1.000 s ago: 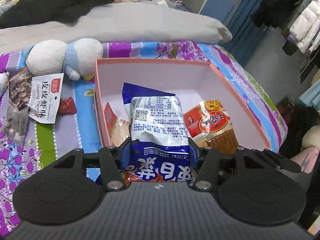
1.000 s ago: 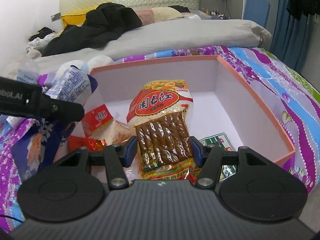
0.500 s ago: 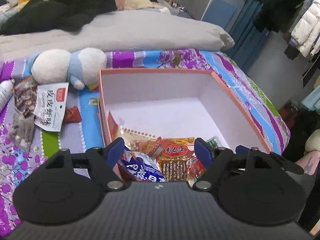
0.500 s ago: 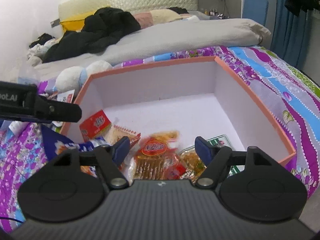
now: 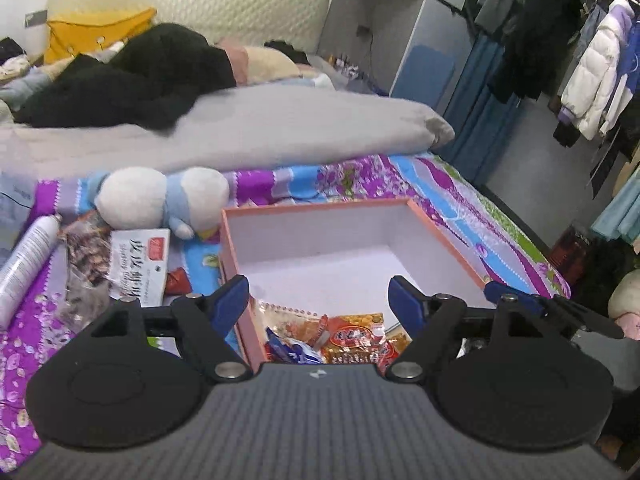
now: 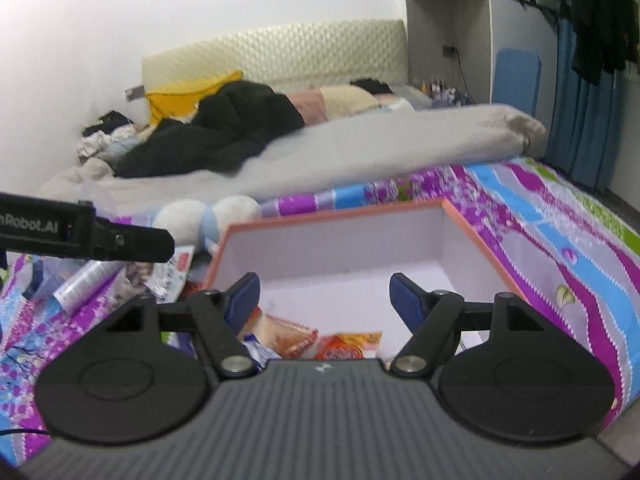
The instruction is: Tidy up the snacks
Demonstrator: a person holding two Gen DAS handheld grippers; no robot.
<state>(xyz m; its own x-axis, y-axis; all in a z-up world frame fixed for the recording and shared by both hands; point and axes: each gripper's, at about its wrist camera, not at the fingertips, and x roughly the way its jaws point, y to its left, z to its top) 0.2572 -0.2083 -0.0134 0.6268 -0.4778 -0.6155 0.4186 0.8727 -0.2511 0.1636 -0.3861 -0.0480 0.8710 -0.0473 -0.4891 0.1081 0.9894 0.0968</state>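
A pink-rimmed cardboard box [image 5: 316, 210] with a white inside stands on the bedspread; it also shows in the right wrist view [image 6: 332, 216]. Several snack packs lie at its near end: a blue-and-white bag [image 5: 290, 350], an orange-red pack [image 5: 354, 338] and, in the right wrist view, a red-edged pack [image 6: 288, 336]. My left gripper [image 5: 320, 294] is open and empty above the box's near end. My right gripper [image 6: 324, 290] is open and empty above the same end. Outside the box lie a white shrimp-snack bag [image 5: 138, 264] and a clear bag of dark snacks [image 5: 86, 260].
A white-and-blue plush toy [image 5: 160, 196] lies behind the box's left corner. A white spray can [image 5: 24, 264] lies at far left. A grey duvet [image 5: 240, 128] and black clothes [image 5: 132, 80] cover the bed behind. The bed edge drops off to the right.
Both grippers let go of their snack packs, which now lie in the box. Both opened, pulled back and tilted up, so more of the room shows.
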